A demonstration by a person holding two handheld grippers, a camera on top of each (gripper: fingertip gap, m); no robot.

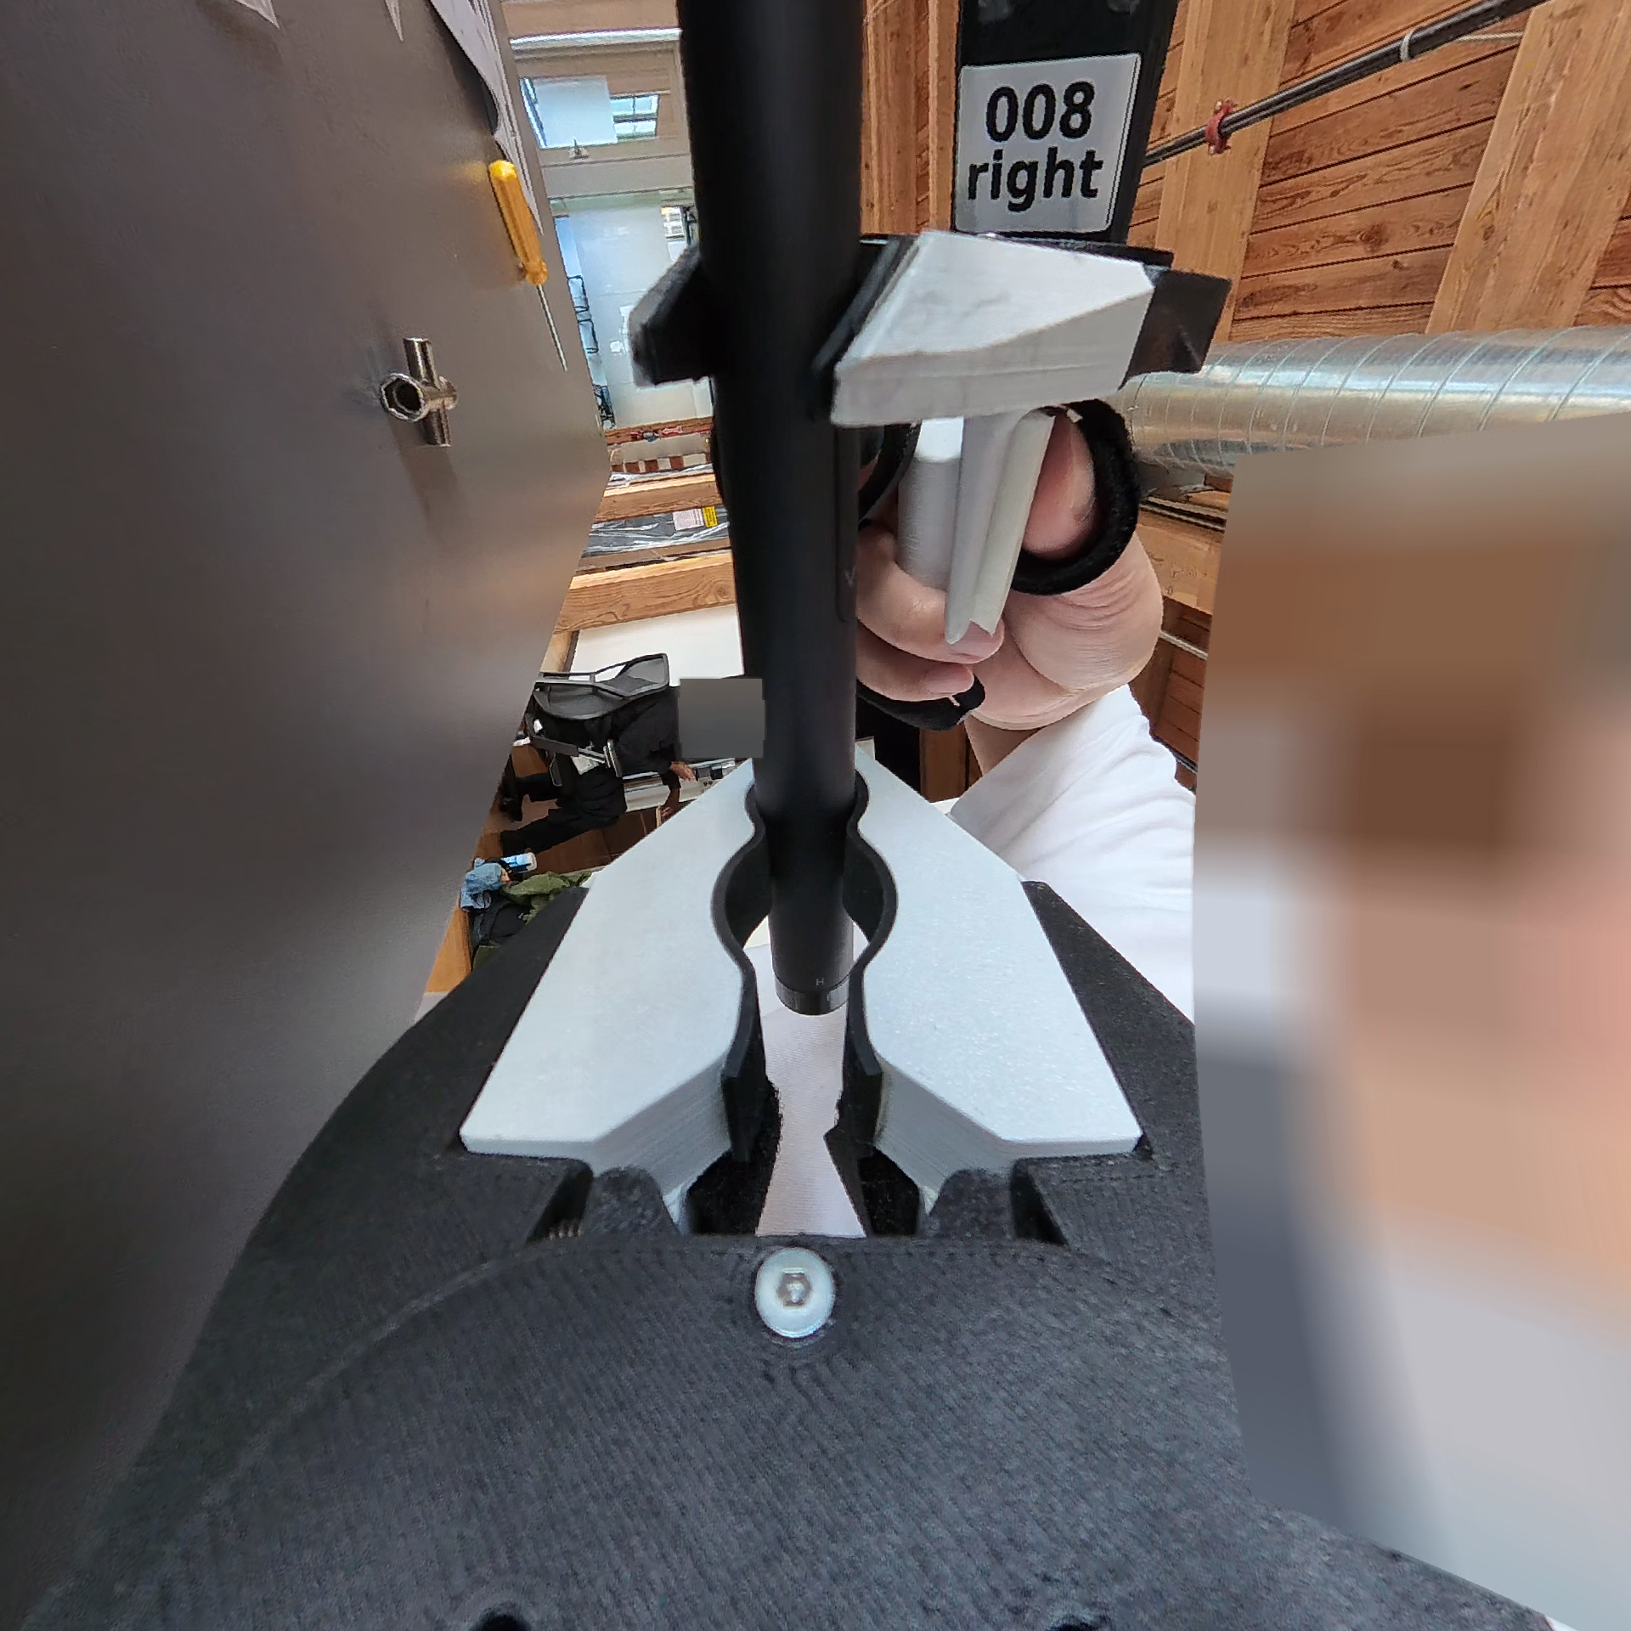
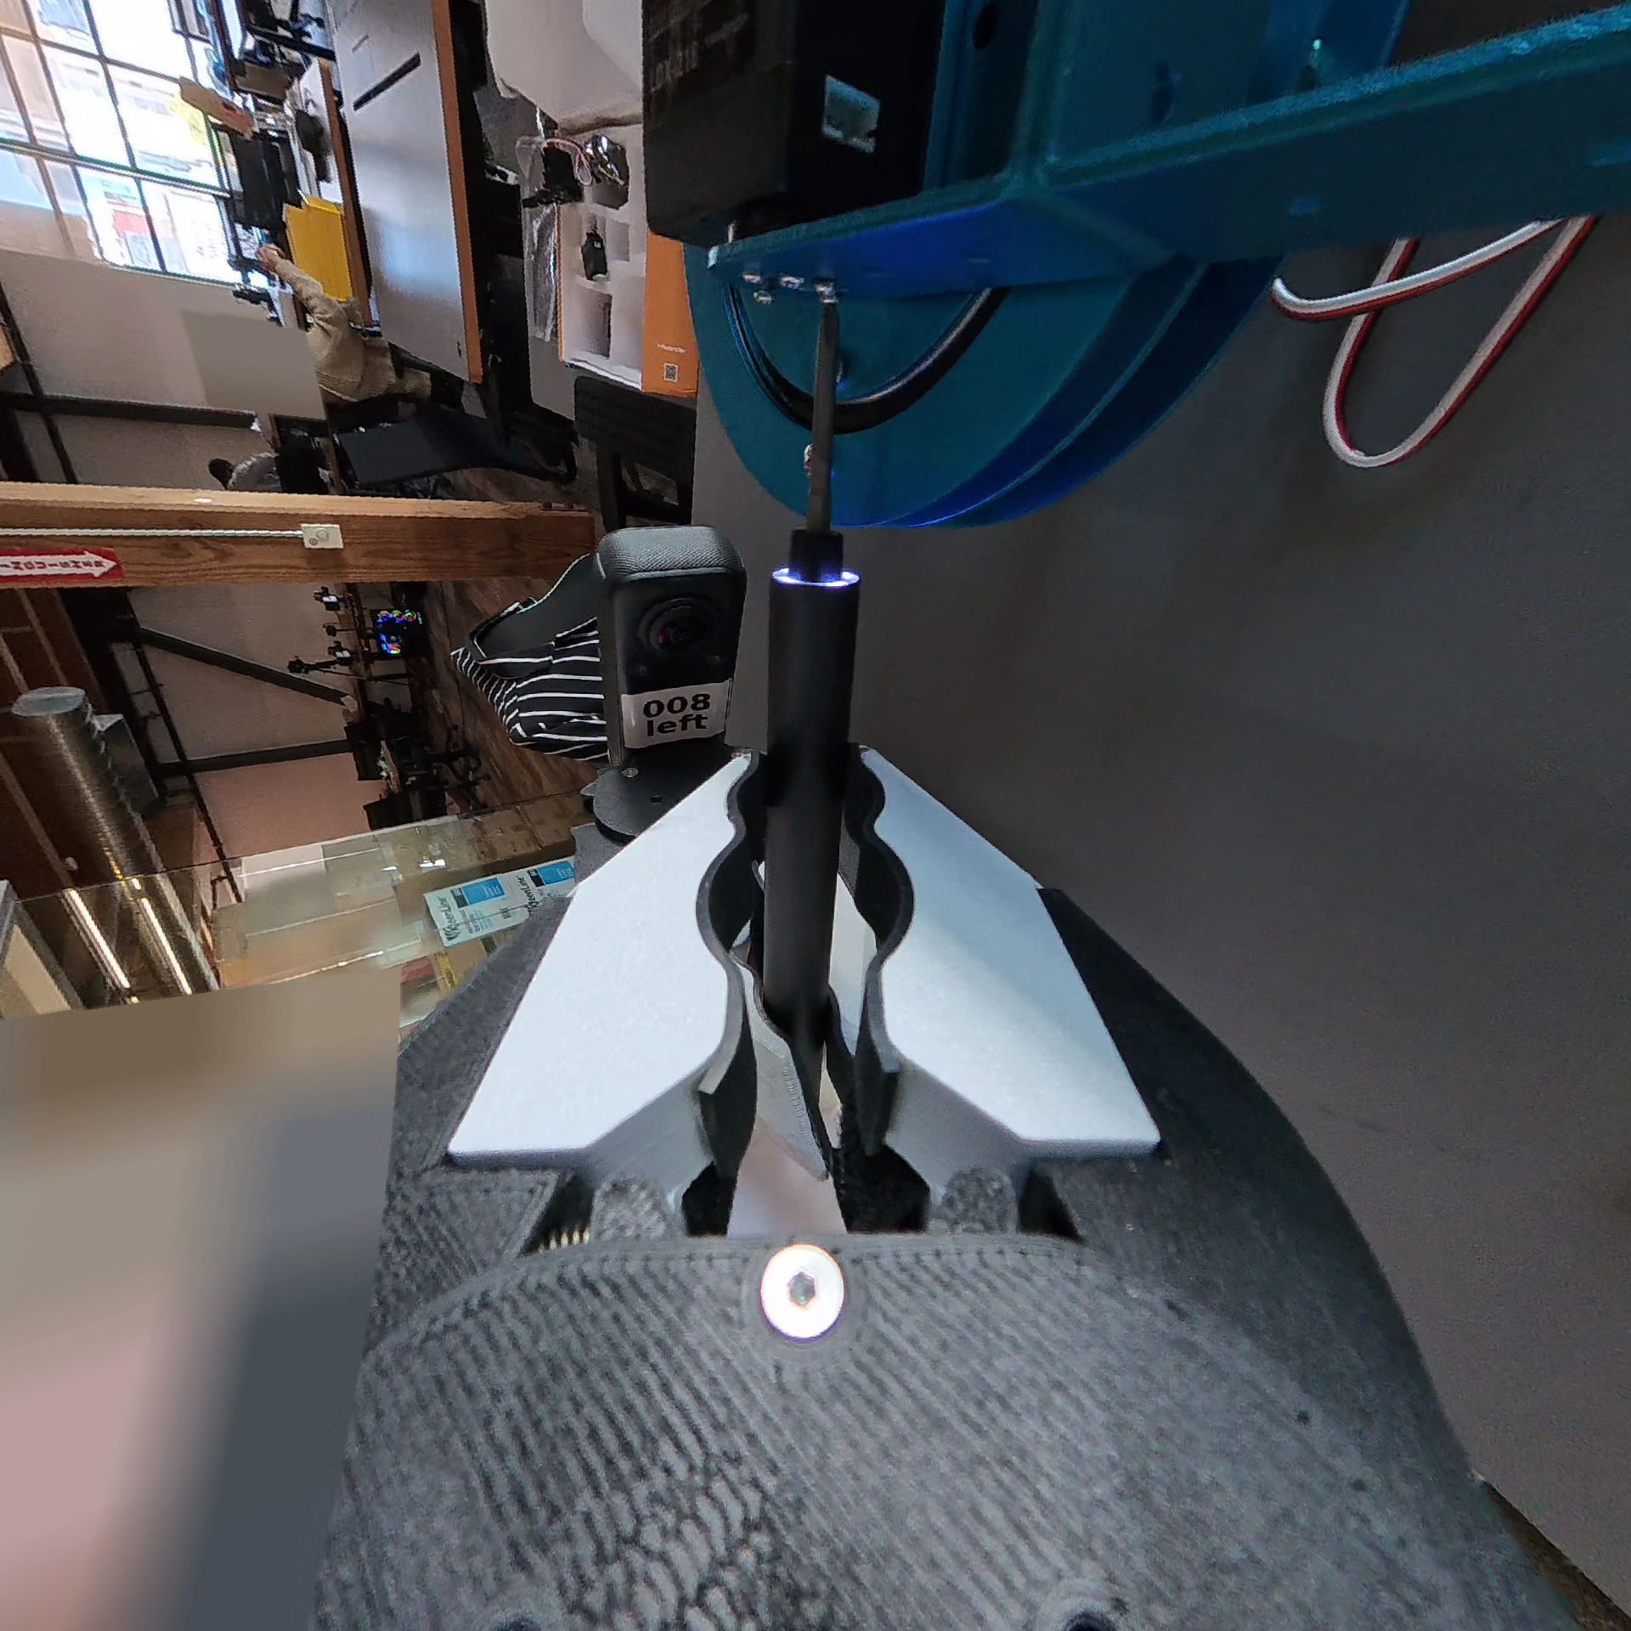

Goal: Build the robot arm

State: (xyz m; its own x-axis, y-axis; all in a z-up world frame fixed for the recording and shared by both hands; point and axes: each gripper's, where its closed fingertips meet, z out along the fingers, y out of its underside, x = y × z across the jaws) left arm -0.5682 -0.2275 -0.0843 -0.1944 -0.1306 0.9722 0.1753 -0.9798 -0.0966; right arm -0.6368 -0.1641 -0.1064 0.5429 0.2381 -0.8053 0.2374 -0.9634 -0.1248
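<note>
A black pen-shaped electric screwdriver (image 1: 794,529) runs straight along both views. My left gripper (image 1: 805,785) is shut on its rear part, and the butt end sits between the white fingers (image 1: 635,988). My right gripper (image 1: 768,344) is shut on the same body farther forward. In the right wrist view my right gripper (image 2: 803,768) clamps the screwdriver (image 2: 807,706). Its lit front ring (image 2: 814,578) and thin bit (image 2: 825,406) reach up to a screw (image 2: 827,287) on the edge of a blue plastic frame (image 2: 1103,203). The left gripper's camera (image 2: 671,635) sits just behind.
A grey surface (image 1: 221,529) carries a yellow-handled screwdriver (image 1: 512,221) and a metal cross-shaped socket key (image 1: 424,388). A black box (image 2: 750,115) is mounted in the blue frame, and a red, white and black cable (image 2: 1412,371) loops beside it. A hand (image 1: 1015,635) grips the right gripper's handle. Some 9 cm of space lies between my two pairs of fingers.
</note>
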